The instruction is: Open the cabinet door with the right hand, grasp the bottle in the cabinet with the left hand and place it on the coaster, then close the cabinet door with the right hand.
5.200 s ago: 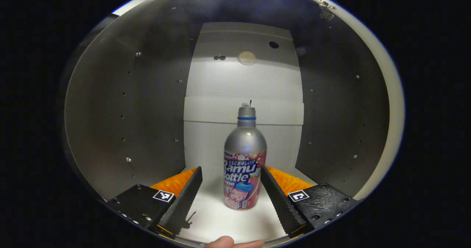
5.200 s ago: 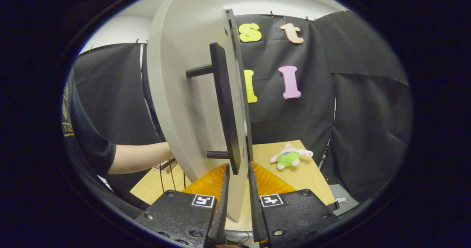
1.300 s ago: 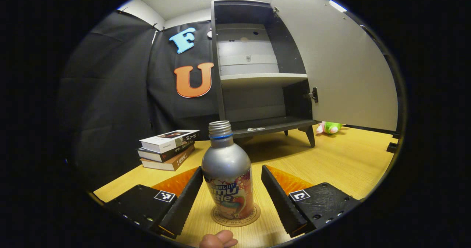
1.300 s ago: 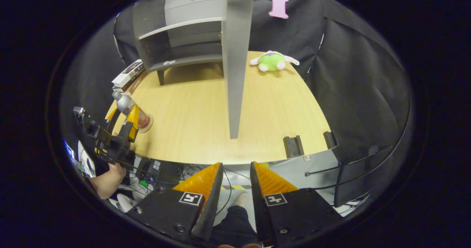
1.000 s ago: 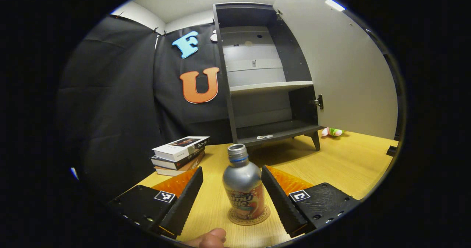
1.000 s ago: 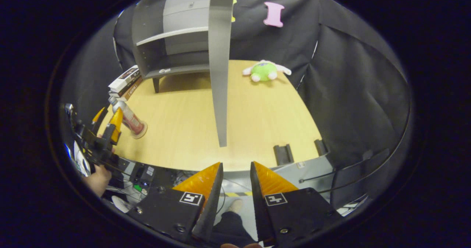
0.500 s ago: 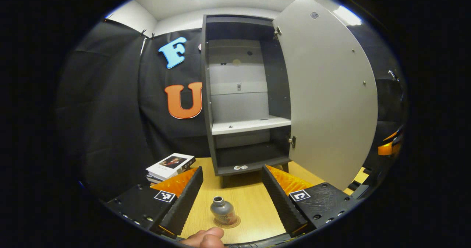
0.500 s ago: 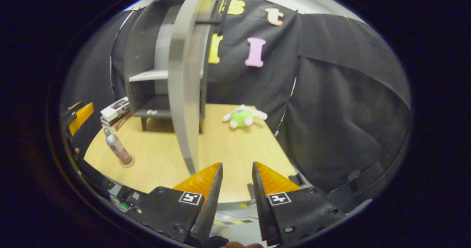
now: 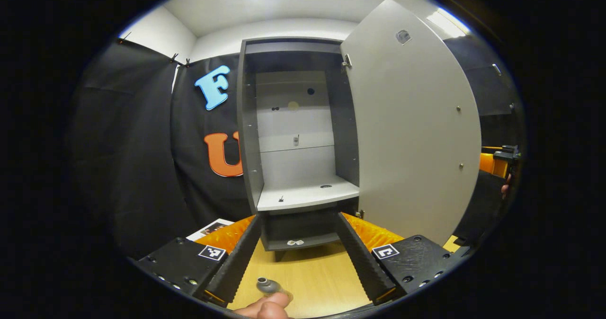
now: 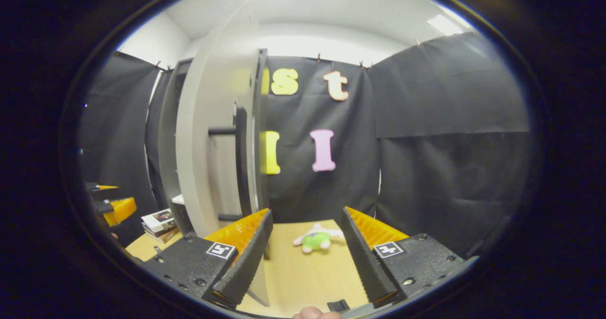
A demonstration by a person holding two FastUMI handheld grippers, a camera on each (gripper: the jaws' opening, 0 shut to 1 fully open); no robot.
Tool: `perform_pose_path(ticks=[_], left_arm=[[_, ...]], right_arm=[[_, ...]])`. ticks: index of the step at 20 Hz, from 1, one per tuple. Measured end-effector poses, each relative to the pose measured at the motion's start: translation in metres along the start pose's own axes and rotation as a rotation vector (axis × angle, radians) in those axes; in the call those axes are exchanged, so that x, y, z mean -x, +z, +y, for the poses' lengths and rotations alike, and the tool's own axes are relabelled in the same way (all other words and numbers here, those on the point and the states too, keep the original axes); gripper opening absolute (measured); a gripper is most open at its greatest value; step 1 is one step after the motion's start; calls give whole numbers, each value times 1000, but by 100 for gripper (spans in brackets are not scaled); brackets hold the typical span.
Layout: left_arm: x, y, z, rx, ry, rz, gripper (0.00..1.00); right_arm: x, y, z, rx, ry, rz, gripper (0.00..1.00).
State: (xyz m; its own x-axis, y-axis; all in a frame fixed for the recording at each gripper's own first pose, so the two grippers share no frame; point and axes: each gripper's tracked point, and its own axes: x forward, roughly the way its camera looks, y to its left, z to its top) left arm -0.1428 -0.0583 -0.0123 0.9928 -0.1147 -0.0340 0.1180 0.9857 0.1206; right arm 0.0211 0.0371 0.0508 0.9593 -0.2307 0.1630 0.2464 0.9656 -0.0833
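- Since a second ago the left gripper (image 9: 293, 257) has lifted up and back from the silver metal bottle with the threaded open neck (image 9: 268, 285); only the bottle's neck now peeks in at the bottom of the left gripper view, beside a fingertip.
- Its jaws stand wide apart with nothing between them, so the bottle looks released; half a second ago it stood on the round coaster, which is hidden here.
- Meanwhile the right gripper (image 10: 305, 257) has swung up from a downward look to face the pale grey cabinet door (image 10: 208, 144) nearly edge-on, and its jaws have spread from narrow to wide, holding nothing.
- My reading is that placing is done and closing the door is the step in hand.
- On the door, the long black bar handle (image 10: 240, 160) sits just left of the gripper's line, above its left finger.
- From the left gripper view the door (image 9: 407, 129) stands wide open, hinged on the right side of the tall dark grey cabinet (image 9: 251, 134), whose pale shelf (image 9: 307, 196) is bare of bottles.
- Beyond the door a small green plush toy (image 10: 316, 240) lies on the light wooden table (image 10: 303, 271), well apart from it.
- Near the cabinet's left foot is a stack of books (image 10: 158, 224).
- Whether the door's closing path passes clear of the bottle cannot be told from here.
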Motion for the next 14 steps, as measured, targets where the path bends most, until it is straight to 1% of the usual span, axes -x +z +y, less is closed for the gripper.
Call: perform_pose_path(ticks=[1,2,4,5,6,7,10,12,13,14], left_arm=[[3,2,-3,8,-1,0,96],[6,3,-5,13,2,2,96],[12,3,-2,12,20,2,96],[14,2,2,9,31,5,96],[16,-1,6,8,38,12,96],[18,-5,13,7,50,19,96],[24,-16,37,10,92,41,96],[26,-24,51,20,112,51,96],[28,-28,61,24,129,54,96],[29,-33,70,32,140,61,96]], right_arm=[[2,1,0,10,3,-10,95],[7,-1,2,6,11,-16,96],[6,0,2,-10,34,-9,95],[4,-1,3,-27,48,-2,93],[5,-2,4,-45,57,11,93],[6,-2,6,-60,60,18,95],[8,2,10,-44,62,23,94],[6,2,28,-21,79,21,94],[7,3,38,-6,90,14,90],[7,6,45,4,105,9,94]])
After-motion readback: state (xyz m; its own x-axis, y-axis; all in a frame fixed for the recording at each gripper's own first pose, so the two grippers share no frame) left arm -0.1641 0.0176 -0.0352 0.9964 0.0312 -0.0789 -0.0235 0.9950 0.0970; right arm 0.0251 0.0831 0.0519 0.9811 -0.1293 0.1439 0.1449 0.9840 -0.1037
